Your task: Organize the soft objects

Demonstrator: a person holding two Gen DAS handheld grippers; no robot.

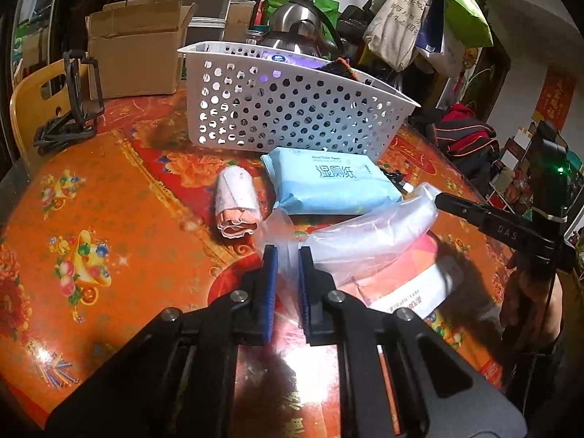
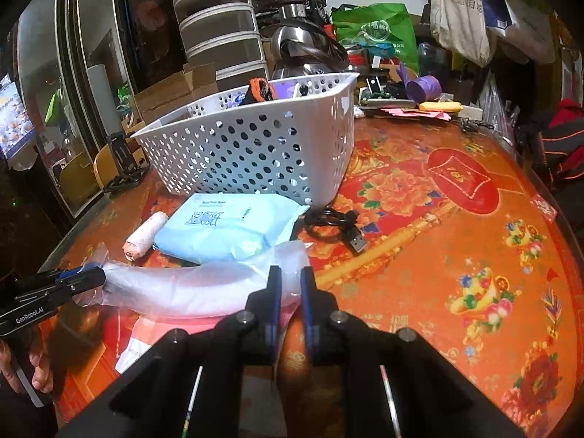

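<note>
A long clear plastic-wrapped bundle [image 1: 372, 235] hangs just above the table, held at both ends. My left gripper [image 1: 287, 255] is shut on its left end. My right gripper [image 2: 291, 275] is shut on its other end [image 2: 204, 288]. Behind it lie a light blue wet-wipe pack [image 1: 328, 186] [image 2: 226, 226] and a small rolled pinkish cloth [image 1: 235, 200] [image 2: 144, 235]. A white perforated basket [image 1: 292, 109] [image 2: 255, 146] stands behind them with dark items inside. A pink and white packet [image 1: 405, 284] lies under the bundle.
A black USB cable [image 2: 335, 224] lies right of the wipes. A cardboard box [image 1: 135, 58], a black phone stand [image 1: 73, 98] and a steel kettle [image 1: 299, 25] sit at the back. Clutter [image 2: 412, 95] lines the far table edge. The tablecloth [image 2: 474, 237] is red and orange.
</note>
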